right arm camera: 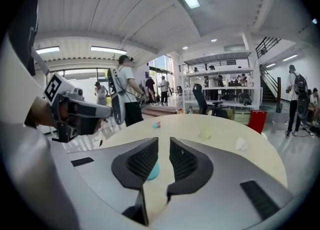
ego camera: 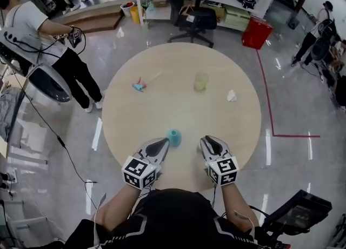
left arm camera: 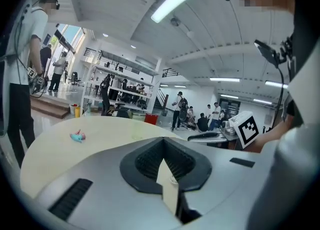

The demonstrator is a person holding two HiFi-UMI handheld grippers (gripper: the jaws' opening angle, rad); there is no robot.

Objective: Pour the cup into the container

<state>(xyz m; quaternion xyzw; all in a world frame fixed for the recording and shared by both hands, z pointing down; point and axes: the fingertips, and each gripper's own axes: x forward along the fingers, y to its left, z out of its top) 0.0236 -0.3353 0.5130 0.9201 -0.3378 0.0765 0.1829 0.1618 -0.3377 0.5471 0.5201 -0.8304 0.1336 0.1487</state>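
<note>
A small teal cup (ego camera: 173, 137) stands on the round wooden table (ego camera: 162, 113) near its front edge, between my two grippers. The pale yellow-green clear container (ego camera: 200, 81) stands farther back, right of centre. My left gripper (ego camera: 164, 142) hovers just left of the cup with its jaws shut and nothing in them; its pads meet in the left gripper view (left arm camera: 163, 146). My right gripper (ego camera: 206, 140) hovers to the cup's right, its jaws a narrow gap apart (right arm camera: 163, 144) with nothing between. Part of the cup (right arm camera: 152, 170) shows behind its left pad, the container (right arm camera: 205, 133) beyond.
A teal and pink small object (ego camera: 139, 86) lies at the table's back left and a crumpled white tissue (ego camera: 231, 96) at the right. A person (ego camera: 48, 42) stands left of the table. An office chair (ego camera: 189, 15) and a red bin (ego camera: 256, 32) stand behind it.
</note>
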